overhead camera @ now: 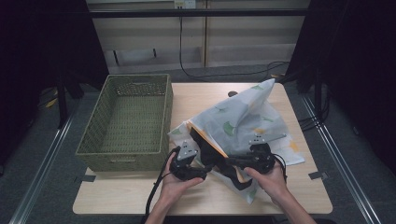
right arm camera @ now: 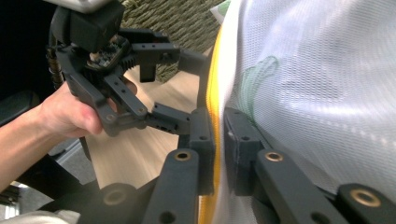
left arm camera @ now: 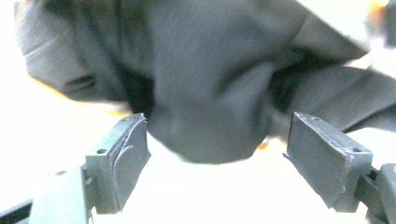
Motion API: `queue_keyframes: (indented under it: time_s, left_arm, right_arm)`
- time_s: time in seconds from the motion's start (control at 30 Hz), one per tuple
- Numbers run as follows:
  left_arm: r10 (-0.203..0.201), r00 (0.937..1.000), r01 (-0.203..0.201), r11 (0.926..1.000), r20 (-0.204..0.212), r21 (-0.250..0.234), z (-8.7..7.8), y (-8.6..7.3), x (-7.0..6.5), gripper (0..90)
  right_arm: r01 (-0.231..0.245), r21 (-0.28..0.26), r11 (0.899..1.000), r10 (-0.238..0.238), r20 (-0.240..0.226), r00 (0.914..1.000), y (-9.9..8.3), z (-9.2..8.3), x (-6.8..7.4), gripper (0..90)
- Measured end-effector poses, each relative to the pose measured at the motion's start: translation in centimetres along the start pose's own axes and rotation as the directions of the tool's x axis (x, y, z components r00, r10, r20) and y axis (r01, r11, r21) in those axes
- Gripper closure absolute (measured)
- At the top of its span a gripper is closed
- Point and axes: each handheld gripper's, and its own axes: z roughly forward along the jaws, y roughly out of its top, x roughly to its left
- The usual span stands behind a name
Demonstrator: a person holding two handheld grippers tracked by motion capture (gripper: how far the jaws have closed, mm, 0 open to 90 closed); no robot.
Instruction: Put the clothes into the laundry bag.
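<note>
Mesh laundry bag point(overhead camera: 243, 112), white with green leaf prints and a yellow-orange rim, sits on the right half of the tabletop point(overhead camera: 140, 191), its far end peaked up, its open mouth facing the person at the front edge. Dark cloth point(overhead camera: 208, 149) sticks out of the mouth, between the two claws. Right claw point(overhead camera: 233, 162) comes in from the right at the bag's front rim; in the right gripper view point(right arm camera: 218, 140) its jaws are clamped on the yellow rim and white mesh point(right arm camera: 317, 74), pads pressing the fabric from both sides, only a narrow gap. Left claw point(overhead camera: 201, 173) is just left of the bag mouth, near the tabletop front; in the left gripper view point(left arm camera: 217, 149) its jaws stand wide apart, with the dark cloth point(left arm camera: 205, 93) bunched just ahead of and between the tips, not pinched, view blurred. Left claw also visible in the right gripper view point(right arm camera: 175, 119), tips up against the bag rim. Green woven basket point(overhead camera: 128, 121) on the left half of the tabletop, beside the bag, its near right corner close to the left claw.
</note>
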Motion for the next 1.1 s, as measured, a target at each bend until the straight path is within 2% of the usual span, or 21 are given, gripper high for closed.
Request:
queue_keyframes:
  time_s: [0.07, 0.17, 0.2, 0.23, 0.27, 0.3, 0.33, 0.37, 0.4, 0.43, 0.5, 0.57, 0.6, 0.7, 0.77, 0.8, 0.87, 0.9, 0.97, 1.0, 1.1]
  left_arm:
    - [-0.023, 0.9997, 0.023, 0.9997, 0.004, 0.009, 0.5, -0.3, 0.5, 25.9]
    - [0.007, 0.9999, -0.007, 0.9998, 0.01, 0.018, 1.3, -0.1, 0.3, 35.7]
    - [-0.001, 0.9998, 0.001, 1.0, 0.018, 0.0, 1.5, 0.0, 0.3, 50.7]
    - [-0.015, 0.9991, 0.016, 0.9997, 0.038, -0.017, 1.6, 0.1, 0.4, 50.7]
    - [-0.037, 0.9976, 0.038, 0.9991, 0.058, -0.018, 1.8, 0.3, 0.5, 63.1]
    - [-0.045, 0.9967, 0.047, 0.9987, 0.067, -0.018, 2.0, 0.5, 0.5, 63.1]
    - [-0.059, 0.9951, 0.06, 0.998, 0.08, -0.017, 2.2, 0.6, 0.4, 70.1]
    - [-0.068, 0.9935, 0.068, 0.9977, 0.091, 0.002, 2.4, 0.8, 0.3, 75.3]
    - [-0.059, 0.9948, 0.059, 0.9983, 0.083, 0.003, 2.6, 1.0, 0.2, 75.3]
    - [-0.056, 0.9944, 0.056, 0.9984, 0.089, 0.006, 2.9, 1.2, 0.1, 77.2]
    - [-0.067, 0.9925, 0.068, 0.9977, 0.102, -0.003, 3.0, 1.3, -0.1, 77.8]
    - [-0.059, 0.9935, 0.059, 0.9982, 0.097, 0.002, 3.2, 1.6, -0.3, 78.4]
    - [-0.062, 0.993, 0.063, 0.998, 0.1, -0.007, 3.4, 1.7, -0.5, 78.6]
    - [-0.061, 0.9929, 0.062, 0.998, 0.102, -0.011, 4.1, 1.9, -0.9, 79.1]
    - [-0.059, 0.9921, 0.061, 0.9981, 0.111, -0.01, 4.6, 2.0, -1.2, 79.3]
    - [-0.058, 0.9913, 0.059, 0.9982, 0.118, -0.01, 4.7, 2.1, -1.3, 79.3]
    - [-0.051, 0.9908, 0.053, 0.9986, 0.125, -0.008, 4.9, 2.0, -1.5, 79.1]
    - [-0.047, 0.9907, 0.048, 0.9988, 0.128, -0.007, 4.9, 2.0, -1.3, 79.0]
    - [-0.053, 0.9905, 0.054, 0.9985, 0.127, -0.004, 4.8, 1.9, -1.2, 77.7]
    - [-0.045, 0.9915, 0.046, 0.9989, 0.122, -0.002, 4.7, 1.9, -1.0, 76.8]
    - [-0.053, 0.9908, 0.054, 0.9986, 0.125, -0.004, 4.7, 1.9, -0.9, 78.2]
  right_arm:
    - [0.019, -0.001, 1.0, -0.019, 0.002, 0.9998, 0.5, 0.0, 0.3, 78.8]
    - [0.049, -0.011, 0.999, -0.049, 0.017, 0.9986, 1.7, 0.1, 0.7, 73.7]
    - [0.06, -0.032, 0.998, -0.059, 0.018, 0.9981, 2.7, 0.1, 0.9, 72.8]
    - [0.06, -0.032, 0.998, -0.059, 0.018, 0.9981, 2.7, 0.1, 0.9, 72.8]
    - [0.082, -0.035, 0.996, -0.081, 0.029, 0.9963, 3.6, 0.5, 1.0, 73.0]
    - [0.082, -0.035, 0.996, -0.081, 0.029, 0.9963, 3.6, 0.5, 1.0, 73.0]
    - [0.1, -0.029, 0.995, -0.099, 0.044, 0.9941, 4.0, 0.8, 1.0, 75.5]
    - [0.131, -0.003, 0.991, -0.13, 0.082, 0.9881, 4.4, 1.7, 0.8, 76.0]
    - [0.131, -0.003, 0.991, -0.13, 0.082, 0.9881, 4.4, 1.7, 0.8, 76.0]
    - [0.137, 0.022, 0.99, -0.139, 0.11, 0.9842, 4.4, 2.5, 0.5, 73.1]
    - [0.132, 0.024, 0.991, -0.134, 0.106, 0.9853, 4.3, 2.8, 0.3, 72.3]
    - [0.131, 0.033, 0.991, -0.134, 0.11, 0.985, 4.1, 3.1, 0.1, 70.7]
    - [0.128, 0.04, 0.991, -0.132, 0.117, 0.9844, 3.9, 3.3, 0.1, 67.2]
    - [0.126, 0.052, 0.991, -0.132, 0.12, 0.984, 3.8, 3.3, 0.1, 67.5]
    - [0.125, 0.058, 0.99, -0.131, 0.117, 0.9844, 3.8, 3.4, 0.0, 71.0]
    - [0.133, 0.067, 0.989, -0.141, 0.118, 0.983, 3.8, 3.5, 0.0, 75.6]
    - [0.138, 0.086, 0.987, -0.15, 0.152, 0.977, 3.7, 3.6, -0.2, 82.2]
    - [0.132, 0.088, 0.987, -0.144, 0.135, 0.9803, 3.6, 3.7, -0.5, 90.0]
    - [0.119, 0.093, 0.989, -0.131, 0.133, 0.9824, 3.4, 3.9, -0.9, 90.0]
    - [0.117, 0.096, 0.989, -0.127, 0.112, 0.9855, 3.2, 4.1, -1.0, 90.0]
    - [0.135, 0.093, 0.986, -0.145, 0.121, 0.9819, 3.3, 4.2, -0.7, 90.0]
